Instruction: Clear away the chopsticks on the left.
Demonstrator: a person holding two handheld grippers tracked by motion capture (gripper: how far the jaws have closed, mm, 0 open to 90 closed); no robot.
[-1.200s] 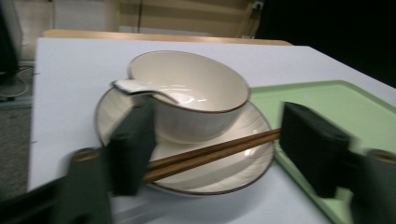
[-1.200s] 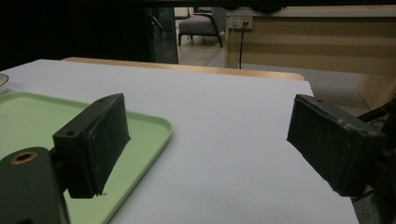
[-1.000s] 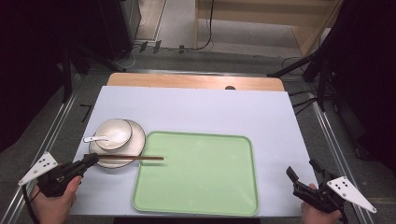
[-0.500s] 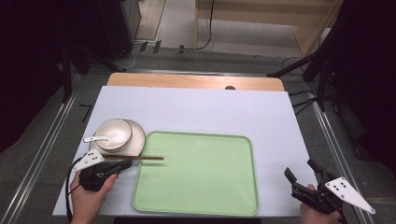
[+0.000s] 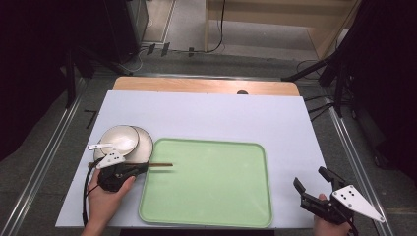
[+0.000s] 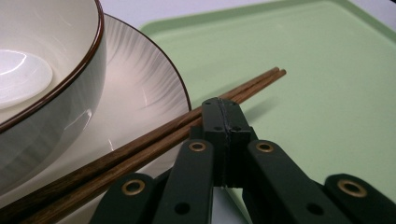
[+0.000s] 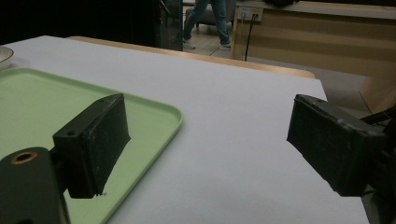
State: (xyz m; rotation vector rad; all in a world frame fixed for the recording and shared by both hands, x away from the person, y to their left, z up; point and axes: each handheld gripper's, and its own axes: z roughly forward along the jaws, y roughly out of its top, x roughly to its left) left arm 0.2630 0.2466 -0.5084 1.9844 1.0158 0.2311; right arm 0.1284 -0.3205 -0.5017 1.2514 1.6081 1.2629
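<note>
A pair of brown wooden chopsticks [image 5: 147,164] lies with its long axis running across the table, left to right in the high view, the tips pointing onto the green tray [image 5: 211,206] and the other ends resting over the near rim of the plate [image 5: 145,140]. In the left gripper view the two sticks [image 6: 140,142] lie side by side and touching, crossing diagonally from the lower left up to the upper right, just beside and behind the jaw tips on their left.

Counted: two chopsticks, one tray, one plate, one bowl [image 5: 119,139] standing on the plate, and one white spoon [image 5: 98,146] resting in the bowl with its handle over the rim. In the left gripper view the bowl [image 6: 70,93] and the spoon's white scoop [image 6: 21,77] sit to the left of the jaws.

The left gripper [image 5: 140,168] lies at the tray's left edge, held in the person's left hand [image 5: 105,196]; its jaws are pressed together with nothing between them, the chopsticks passing alongside them, not within them.

The right gripper [image 5: 314,184] rests on the white tabletop [image 5: 221,115] well to the right of the tray, its jaws spread wide and empty. In the right gripper view the tray's corner [image 7: 159,116] lies beside the left jaw, with bare tabletop between the two jaws.
</note>
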